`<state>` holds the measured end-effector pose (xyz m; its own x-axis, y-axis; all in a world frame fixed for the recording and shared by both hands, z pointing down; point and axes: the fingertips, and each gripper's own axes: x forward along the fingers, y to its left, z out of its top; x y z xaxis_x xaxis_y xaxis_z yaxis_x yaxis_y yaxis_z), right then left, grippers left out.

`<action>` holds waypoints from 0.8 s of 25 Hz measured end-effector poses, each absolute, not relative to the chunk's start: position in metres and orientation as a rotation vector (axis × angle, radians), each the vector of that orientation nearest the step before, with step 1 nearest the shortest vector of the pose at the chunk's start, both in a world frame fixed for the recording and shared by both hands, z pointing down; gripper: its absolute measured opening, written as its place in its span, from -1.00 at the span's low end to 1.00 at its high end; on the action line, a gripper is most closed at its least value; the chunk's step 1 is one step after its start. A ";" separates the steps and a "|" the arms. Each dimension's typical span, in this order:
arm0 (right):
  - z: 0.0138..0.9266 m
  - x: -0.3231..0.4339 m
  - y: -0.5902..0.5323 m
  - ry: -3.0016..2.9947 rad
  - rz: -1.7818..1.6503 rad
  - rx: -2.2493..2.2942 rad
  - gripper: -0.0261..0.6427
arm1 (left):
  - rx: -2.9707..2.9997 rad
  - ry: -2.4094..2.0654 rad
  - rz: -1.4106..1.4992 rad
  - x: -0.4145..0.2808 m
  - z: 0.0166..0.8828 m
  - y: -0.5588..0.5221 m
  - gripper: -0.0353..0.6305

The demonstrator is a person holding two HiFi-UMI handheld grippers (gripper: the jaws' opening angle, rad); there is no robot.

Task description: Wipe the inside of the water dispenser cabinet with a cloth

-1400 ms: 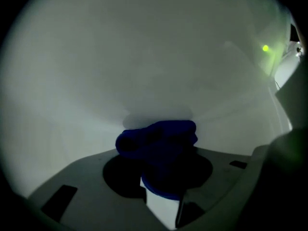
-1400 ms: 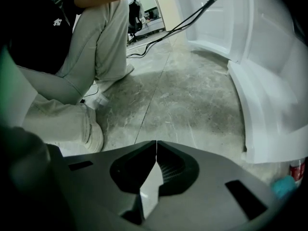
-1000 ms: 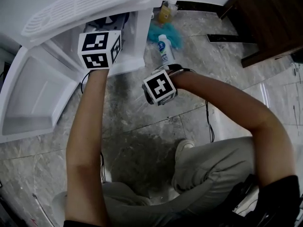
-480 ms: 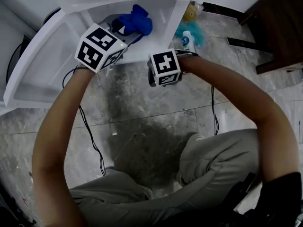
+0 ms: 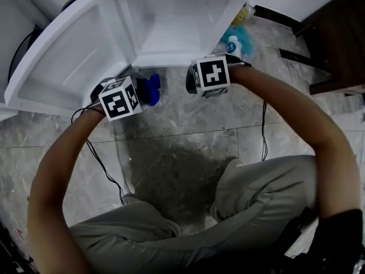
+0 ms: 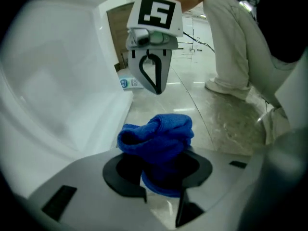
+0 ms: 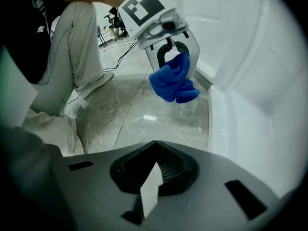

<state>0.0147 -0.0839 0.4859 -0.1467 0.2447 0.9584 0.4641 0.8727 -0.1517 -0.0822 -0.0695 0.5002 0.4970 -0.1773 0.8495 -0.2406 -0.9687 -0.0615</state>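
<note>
With the left gripper (image 5: pixel 140 93) clamped on the bunched blue cloth (image 5: pixel 150 89) just outside the cabinet (image 5: pixel 171 21) at its lower front edge, and the right gripper (image 7: pixel 153 177) closed empty nearby, press the cloth flat against the inner walls, wiping corner to corner.

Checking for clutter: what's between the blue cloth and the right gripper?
Only bare floor, in the left gripper view, separates the blue cloth from the right gripper.
</note>
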 end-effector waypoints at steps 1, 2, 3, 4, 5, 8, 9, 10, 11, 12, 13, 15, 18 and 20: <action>0.486 0.014 -0.084 -1.731 -0.218 -0.552 -0.93 | 2.633 -0.354 1.508 -0.085 0.507 -0.066 -0.42; 0.486 0.012 -0.084 -1.729 -0.229 -0.558 -0.93 | 2.617 -0.344 1.509 -0.086 0.510 -0.065 -0.42; 0.486 0.010 -0.085 -1.728 -0.239 -0.561 -0.93 | 2.611 -0.342 1.507 -0.087 0.510 -0.066 -0.42; 0.486 0.009 -0.086 -1.727 -0.248 -0.561 -0.93 | 2.613 -0.347 1.504 -0.088 0.508 -0.068 -0.42; 0.486 0.008 -0.087 -1.727 -0.254 -0.559 -0.93 | 2.618 -0.354 1.499 -0.089 0.506 -0.071 -0.42; 0.487 0.010 -0.089 -1.722 -0.273 -0.554 -0.93 | 2.630 -0.367 1.490 -0.089 0.501 -0.073 -0.42; 0.487 0.010 -0.090 -1.720 -0.277 -0.554 -0.93 | 2.629 -0.366 1.493 -0.089 0.500 -0.072 -0.42; 0.488 0.011 -0.091 -1.718 -0.282 -0.553 -0.93 | 2.627 -0.364 1.495 -0.089 0.500 -0.072 -0.42; 0.488 0.010 -0.092 -1.717 -0.289 -0.550 -0.93 | 2.627 -0.363 1.494 -0.089 0.499 -0.071 -0.42; 0.488 0.010 -0.094 -1.717 -0.297 -0.548 -0.93 | 2.628 -0.361 1.493 -0.088 0.497 -0.071 -0.42; 0.488 0.009 -0.095 -1.718 -0.303 -0.546 -0.93 | 2.630 -0.356 1.495 -0.087 0.496 -0.071 -0.42; 0.487 0.008 -0.096 -1.720 -0.309 -0.544 -0.93 | 2.636 -0.340 1.510 -0.086 0.496 -0.071 -0.42; 0.484 0.008 -0.096 -1.721 -0.308 -0.542 -0.93 | 2.647 -0.334 1.523 -0.085 0.492 -0.074 -0.42; 0.484 0.010 -0.097 -1.723 -0.311 -0.538 -0.93 | 2.654 -0.350 1.517 -0.086 0.489 -0.078 -0.42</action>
